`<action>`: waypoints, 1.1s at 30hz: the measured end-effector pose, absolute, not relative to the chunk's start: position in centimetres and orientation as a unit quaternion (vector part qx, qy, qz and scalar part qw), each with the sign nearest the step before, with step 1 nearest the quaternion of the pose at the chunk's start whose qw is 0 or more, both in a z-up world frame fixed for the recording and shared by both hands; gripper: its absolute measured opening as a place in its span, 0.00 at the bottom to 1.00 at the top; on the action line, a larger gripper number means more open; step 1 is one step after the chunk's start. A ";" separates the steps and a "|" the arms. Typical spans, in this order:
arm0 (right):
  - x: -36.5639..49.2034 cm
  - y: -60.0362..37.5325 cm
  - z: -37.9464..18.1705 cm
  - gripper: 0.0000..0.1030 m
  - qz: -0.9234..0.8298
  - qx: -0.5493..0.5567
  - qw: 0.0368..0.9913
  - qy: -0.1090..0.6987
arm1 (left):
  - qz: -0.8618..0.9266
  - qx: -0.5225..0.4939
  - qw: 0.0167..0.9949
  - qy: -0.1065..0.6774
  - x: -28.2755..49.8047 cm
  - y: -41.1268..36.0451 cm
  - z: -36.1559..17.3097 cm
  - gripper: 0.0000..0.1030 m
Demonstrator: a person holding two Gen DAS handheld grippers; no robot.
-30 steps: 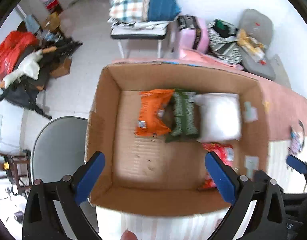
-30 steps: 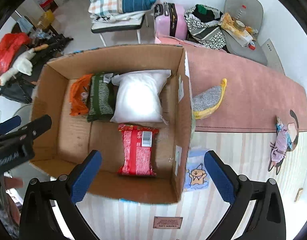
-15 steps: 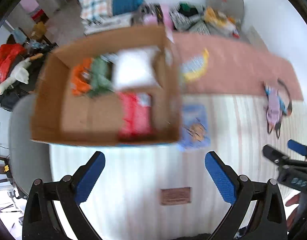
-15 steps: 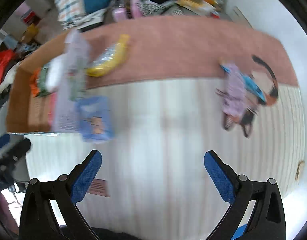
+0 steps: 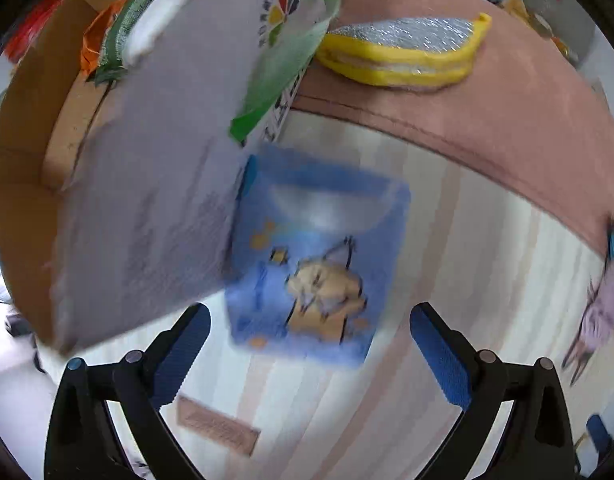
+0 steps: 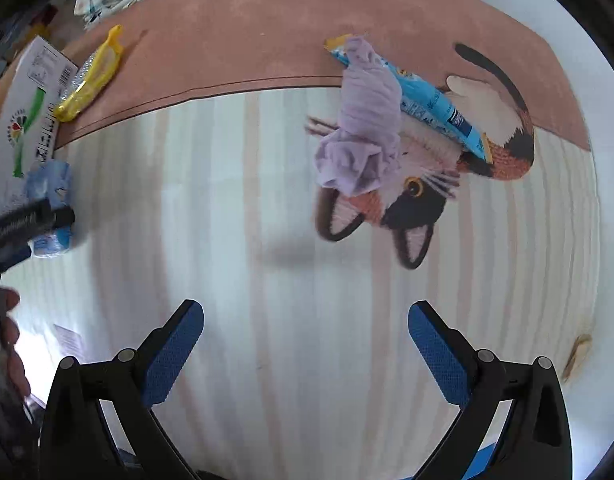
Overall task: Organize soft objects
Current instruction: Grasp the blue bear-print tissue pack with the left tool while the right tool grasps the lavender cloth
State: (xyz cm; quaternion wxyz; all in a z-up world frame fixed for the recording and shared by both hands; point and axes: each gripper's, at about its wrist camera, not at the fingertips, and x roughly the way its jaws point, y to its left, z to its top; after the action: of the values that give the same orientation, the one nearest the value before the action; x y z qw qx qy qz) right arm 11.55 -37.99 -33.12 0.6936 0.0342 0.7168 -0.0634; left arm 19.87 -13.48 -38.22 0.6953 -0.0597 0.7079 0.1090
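Left wrist view — blue packet (image 5: 311,264) blurred, box (image 5: 147,184) cropped.

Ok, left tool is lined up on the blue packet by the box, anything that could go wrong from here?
1. The blue packet lies right against the cardboard box wall, so the left tool's inner finger may hit the box or shove it.
2. The left view is motion-blurred; closing now may miss or pinch only an edge.
3. The lilac cloth lies over a blue wrapper; the open right tool could drag both.
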 end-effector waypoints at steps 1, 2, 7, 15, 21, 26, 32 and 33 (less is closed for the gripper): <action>11.7 -38.3 -33.2 1.00 -0.064 0.035 0.694 0.716 | 0.117 -0.065 0.691 0.711 20.1 -13.3 -38.7 0.99; 12.0 -38.8 -33.1 1.00 -0.064 0.039 0.696 0.714 | 0.119 -0.078 0.689 0.711 20.2 -13.2 -39.1 0.95; 14.4 -40.9 -32.8 1.00 -0.067 0.049 0.705 0.705 | 0.106 -0.094 0.702 0.697 19.8 -13.9 -38.9 0.56; 20.1 -43.2 -35.0 1.00 -0.078 0.049 0.702 0.707 | 0.032 -0.055 0.701 0.710 16.5 -19.0 -38.3 0.52; 22.1 -44.0 -38.7 0.60 -0.066 0.065 0.670 0.736 | 0.000 -0.025 0.676 0.737 14.3 -21.4 -38.8 0.55; 20.4 -42.4 -38.5 0.43 -0.040 0.032 0.670 0.740 | -0.017 -0.077 0.652 0.754 14.3 -20.2 -37.7 0.63; 16.1 -39.9 -38.7 0.43 -0.003 0.003 0.665 0.747 | -0.040 -0.062 0.649 0.757 14.2 -19.8 -35.2 0.68; 15.6 -39.7 -38.7 0.43 0.000 0.006 0.666 0.745 | -0.043 -0.059 0.654 0.753 14.3 -19.8 -34.6 0.69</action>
State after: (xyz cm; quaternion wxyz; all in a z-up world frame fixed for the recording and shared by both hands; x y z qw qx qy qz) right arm 15.59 -39.70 -38.66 0.6665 0.0062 0.7455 -0.0003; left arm 14.28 -19.76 -34.64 0.6538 -0.0586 0.7532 -0.0427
